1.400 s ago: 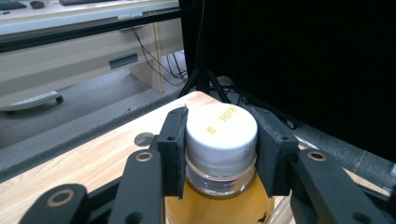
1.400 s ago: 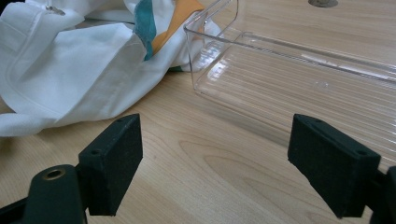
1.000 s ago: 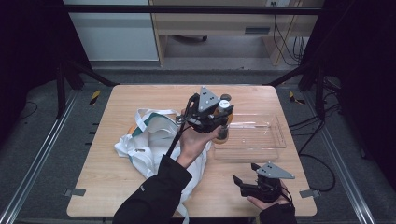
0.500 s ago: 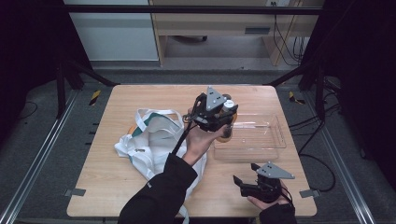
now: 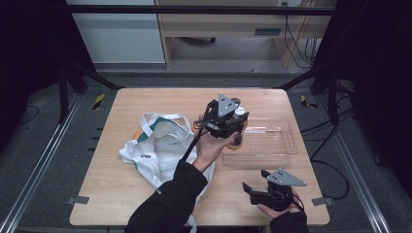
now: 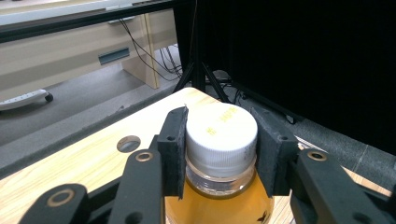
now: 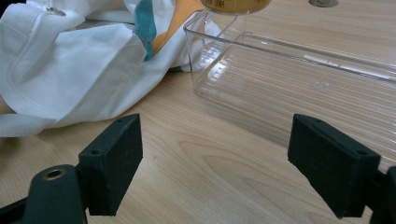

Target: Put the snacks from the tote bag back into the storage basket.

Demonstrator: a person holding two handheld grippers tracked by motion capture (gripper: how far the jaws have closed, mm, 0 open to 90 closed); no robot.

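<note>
A bottle of orange liquid point(image 6: 219, 205) with a white cap point(image 6: 221, 135) hangs above the table, and my left gripper point(image 6: 219, 140) is shut on its neck and cap. In the high view the left gripper point(image 5: 237, 115) holds the bottle point(image 5: 236, 141) over the left end of a clear plastic tray point(image 5: 286, 145). In the right gripper view the bottle's base point(image 7: 236, 5) hovers above the tray's near corner point(image 7: 205, 56). My right gripper point(image 5: 248, 192) rests low near the table's front edge, open and holding nothing point(image 7: 222, 163).
A crumpled white cloth bag point(image 5: 155, 150) with teal and orange trim lies left of the tray, its folds point(image 7: 70, 70) touching the tray's corner. The person's left sleeve point(image 5: 170, 204) crosses over the bag. Dark stands and cables flank the table.
My left gripper has carried the bottle a little to the right and down, toward the tray's left end. The right gripper has stayed put.
</note>
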